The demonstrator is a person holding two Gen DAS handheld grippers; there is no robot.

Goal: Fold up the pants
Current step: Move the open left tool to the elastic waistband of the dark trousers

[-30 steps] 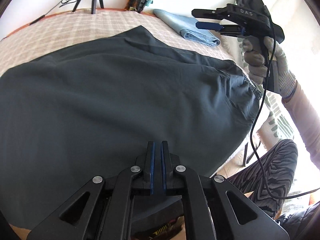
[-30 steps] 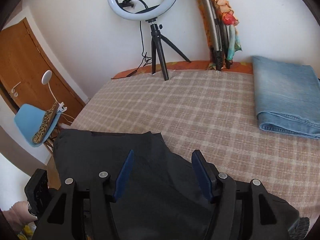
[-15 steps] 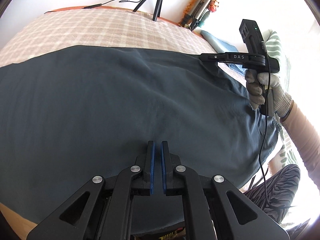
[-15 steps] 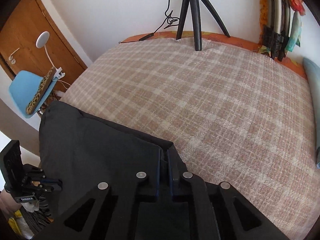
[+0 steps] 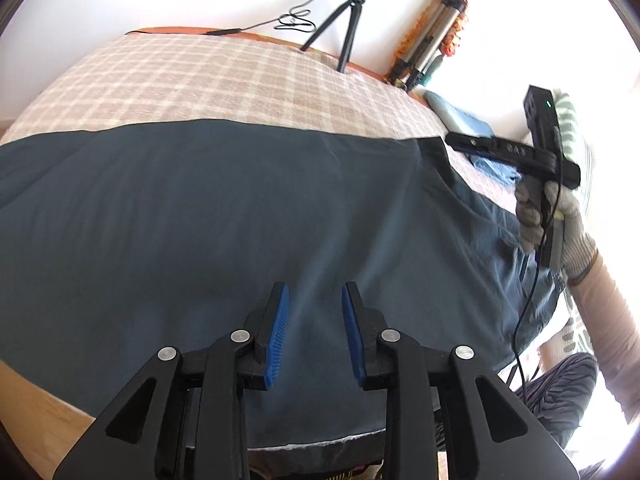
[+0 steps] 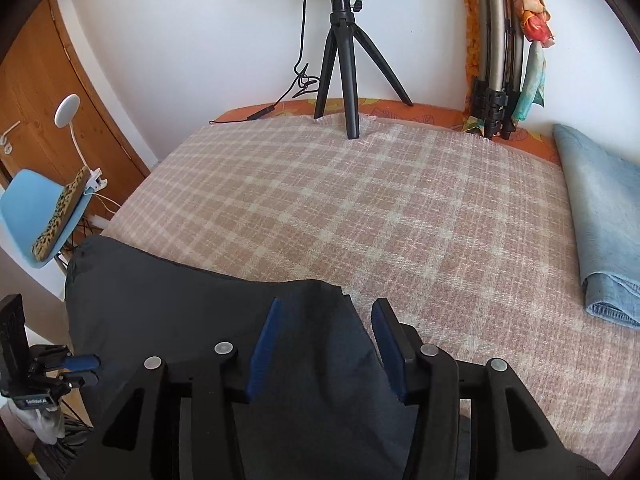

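Our left gripper and right gripper both have their fingers spread with nothing pinched, hovering over the dark pants, which lie spread flat along the near edge of the bed, so the fabric can settle. Half a second ago both pairs were pressed together; now they have let go.

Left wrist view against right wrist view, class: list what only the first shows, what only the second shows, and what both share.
Only the left wrist view shows the gloved right hand holding its gripper, the person's sleeve, and the dark pants spreading across almost the whole near edge of the bed.

Only the right wrist view shows the wooden door, the blue chair and the white clip lamp.

Both show the dark pants, the checked blanket, the tripod, the folded blue jeans, and both grippers, left gripper and right gripper, with jaws open.
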